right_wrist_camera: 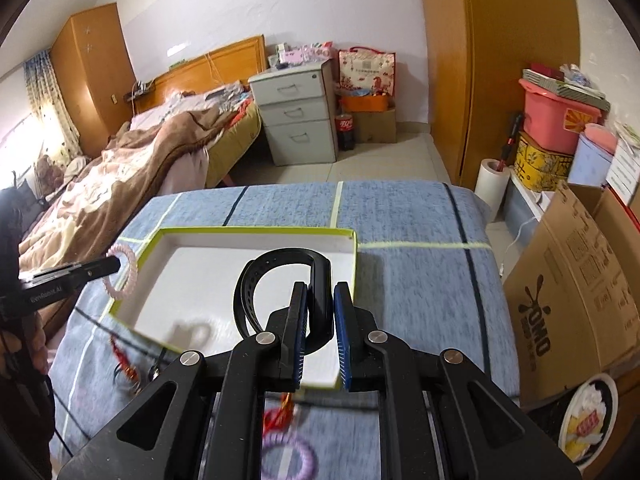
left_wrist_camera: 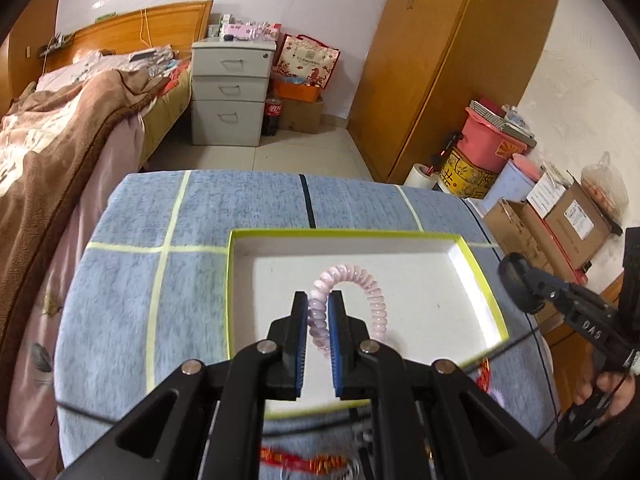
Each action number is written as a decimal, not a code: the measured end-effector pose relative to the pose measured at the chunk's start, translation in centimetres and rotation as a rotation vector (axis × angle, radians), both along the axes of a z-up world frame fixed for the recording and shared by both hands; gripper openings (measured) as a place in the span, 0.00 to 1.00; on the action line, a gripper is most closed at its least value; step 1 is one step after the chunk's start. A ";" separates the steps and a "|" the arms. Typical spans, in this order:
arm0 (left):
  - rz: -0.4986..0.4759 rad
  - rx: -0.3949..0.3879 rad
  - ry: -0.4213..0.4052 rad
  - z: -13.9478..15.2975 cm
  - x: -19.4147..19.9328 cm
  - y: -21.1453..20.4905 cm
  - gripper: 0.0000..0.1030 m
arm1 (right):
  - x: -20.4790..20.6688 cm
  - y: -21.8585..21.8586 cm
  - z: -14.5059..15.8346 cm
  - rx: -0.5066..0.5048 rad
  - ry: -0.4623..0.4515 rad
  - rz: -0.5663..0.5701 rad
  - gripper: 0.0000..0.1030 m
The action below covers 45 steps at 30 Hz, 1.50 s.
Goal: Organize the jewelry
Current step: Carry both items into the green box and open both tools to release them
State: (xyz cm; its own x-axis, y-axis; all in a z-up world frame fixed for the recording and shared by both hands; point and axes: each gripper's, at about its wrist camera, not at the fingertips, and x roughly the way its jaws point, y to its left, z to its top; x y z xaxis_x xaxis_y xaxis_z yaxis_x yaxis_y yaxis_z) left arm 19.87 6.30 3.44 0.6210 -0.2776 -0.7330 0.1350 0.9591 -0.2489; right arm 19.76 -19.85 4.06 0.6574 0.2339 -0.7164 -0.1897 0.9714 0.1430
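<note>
Left gripper is clamped on a pink coil hair tie; right gripper is clamped on a black watch band. Both hang above the white tray.

Risk: springy coil may bounce out on release.

Tray looks empty.

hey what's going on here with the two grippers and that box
A person is sorting jewelry with a handheld gripper in each hand. The left gripper is shut on a pink coil bracelet, and the right gripper is shut on a black band. Both are held over an empty white box on a blue cloth.
</note>
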 end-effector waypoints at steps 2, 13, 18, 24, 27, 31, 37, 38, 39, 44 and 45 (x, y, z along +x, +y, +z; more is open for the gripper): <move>-0.002 0.008 0.011 -0.6 1.2 -0.2 0.10 | 1.5 0.4 -0.7 -0.012 0.018 0.005 0.13; -0.004 0.020 0.103 -4.6 5.2 -1.1 0.10 | 5.7 1.8 -4.7 -0.076 0.097 0.026 0.13; -0.001 0.033 0.128 -5.8 5.7 -1.6 0.10 | 6.4 2.3 -5.5 -0.113 0.111 0.040 0.13; 0.003 0.044 0.135 -6.0 5.9 -2.1 0.10 | 6.6 2.6 -6.1 -0.148 0.111 0.050 0.13; 0.000 0.048 0.143 -6.1 6.1 -2.1 0.11 | 6.6 2.9 -6.2 -0.161 0.108 0.053 0.13; -0.002 0.043 0.149 -6.3 6.2 -2.1 0.13 | 6.6 3.1 -6.2 -0.179 0.110 0.053 0.14; -0.006 0.021 0.133 -5.6 5.6 -2.0 0.36 | 6.1 3.1 -5.6 -0.170 0.093 0.055 0.14; -0.004 0.014 0.125 -5.3 5.3 -1.9 0.41 | 5.9 3.0 -5.3 -0.159 0.085 0.055 0.14; -0.002 0.003 0.118 -5.0 5.0 -1.8 0.41 | 5.7 3.0 -4.9 -0.146 0.077 0.058 0.14; -0.013 -0.005 0.057 -2.7 2.5 -1.4 0.44 | 3.4 2.6 -2.5 -0.103 0.012 0.067 0.14; -0.021 0.001 0.039 -2.2 1.8 -1.4 0.46 | 2.6 2.5 -2.0 -0.089 -0.001 0.070 0.15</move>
